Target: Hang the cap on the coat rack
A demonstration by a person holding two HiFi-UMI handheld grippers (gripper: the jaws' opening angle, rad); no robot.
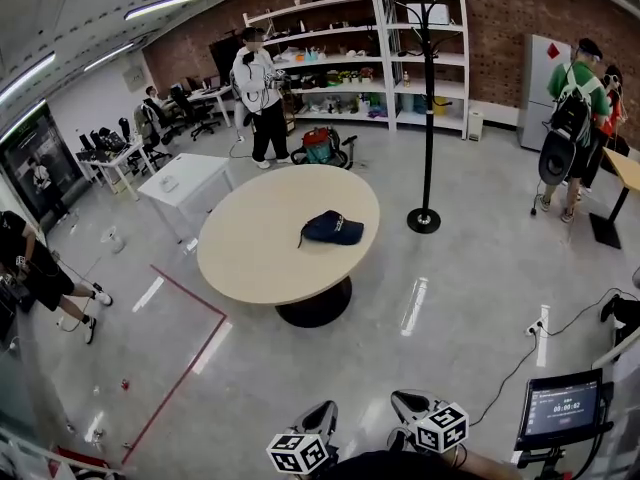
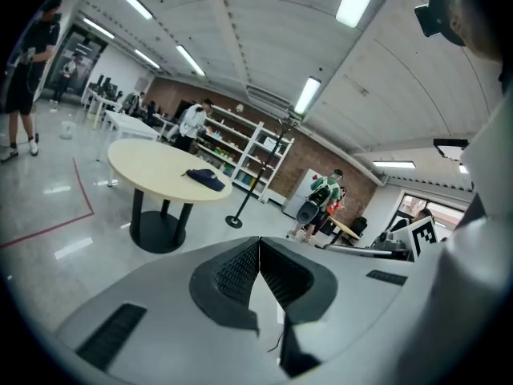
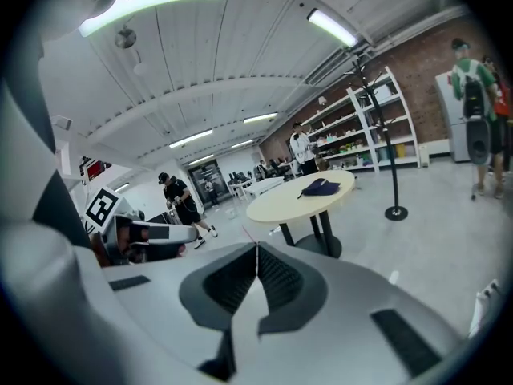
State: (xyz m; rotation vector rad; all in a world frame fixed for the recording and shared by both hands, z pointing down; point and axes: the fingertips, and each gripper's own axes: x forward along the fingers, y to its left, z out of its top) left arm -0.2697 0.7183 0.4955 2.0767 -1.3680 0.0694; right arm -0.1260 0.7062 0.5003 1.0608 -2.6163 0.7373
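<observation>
Head view: cap (image 1: 333,228) on tabletop (image 1: 250,263), well ahead, approx in line w/ left claw (image 1: 318,415); right claw (image 1: 405,405) offset rightward, twd coat rack (image 1: 428,118). Both claws pinched closed, empty.

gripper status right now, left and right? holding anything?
Left gripper: jaws closed, holding nothing.
Right gripper: jaws closed, holding nothing.
</observation>
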